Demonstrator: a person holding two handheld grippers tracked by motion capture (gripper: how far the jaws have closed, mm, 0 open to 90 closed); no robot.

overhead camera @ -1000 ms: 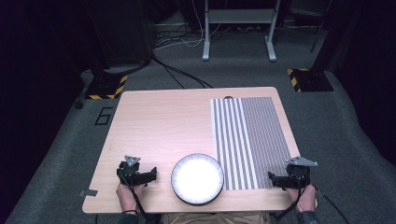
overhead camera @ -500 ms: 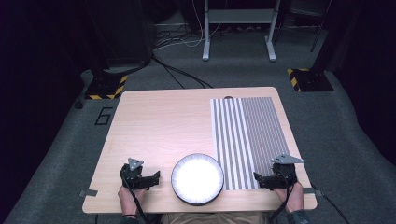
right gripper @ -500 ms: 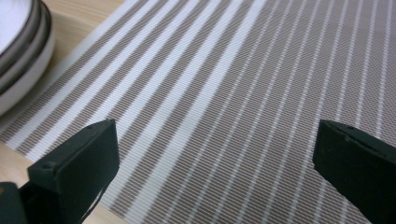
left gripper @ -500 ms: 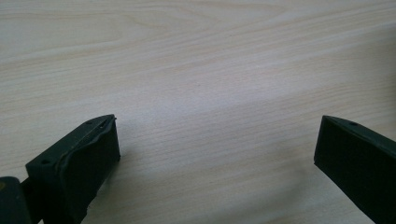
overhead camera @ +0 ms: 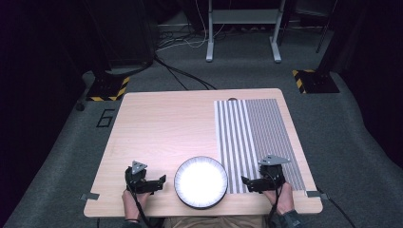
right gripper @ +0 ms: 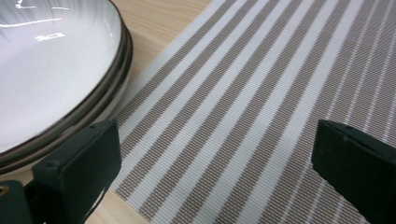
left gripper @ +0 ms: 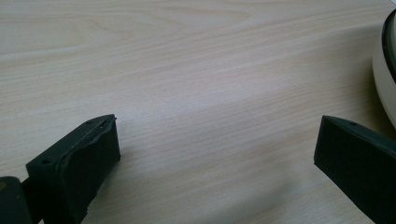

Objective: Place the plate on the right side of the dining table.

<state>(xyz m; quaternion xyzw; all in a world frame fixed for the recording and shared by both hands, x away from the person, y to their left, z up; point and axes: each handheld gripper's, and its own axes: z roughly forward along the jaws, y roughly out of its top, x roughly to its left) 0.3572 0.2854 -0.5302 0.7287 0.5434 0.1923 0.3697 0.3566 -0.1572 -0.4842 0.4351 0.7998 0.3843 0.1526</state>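
Observation:
A stack of white plates with dark rims (overhead camera: 200, 182) sits near the table's front edge, its edge visible in the right gripper view (right gripper: 46, 70) and the left gripper view (left gripper: 385, 70). A striped grey and white placemat (overhead camera: 259, 137) lies on the right half of the table (overhead camera: 166, 123). My left gripper (overhead camera: 160, 182) rests on bare wood just left of the plates, open and empty (left gripper: 219, 130). My right gripper (overhead camera: 247, 182) is low over the placemat's near left corner (right gripper: 261, 93), just right of the plates, open with nothing between its jaws (right gripper: 217, 135).
The wooden table stands on grey carpet. A metal stand frame (overhead camera: 242, 28) and cables lie on the floor beyond the far edge. Black and yellow hazard-taped bases (overhead camera: 107, 88) sit at the far left and far right (overhead camera: 313, 78).
My right gripper has slid left across the placemat towards the plates. My left gripper has shifted only slightly towards the front edge. Both stay open.

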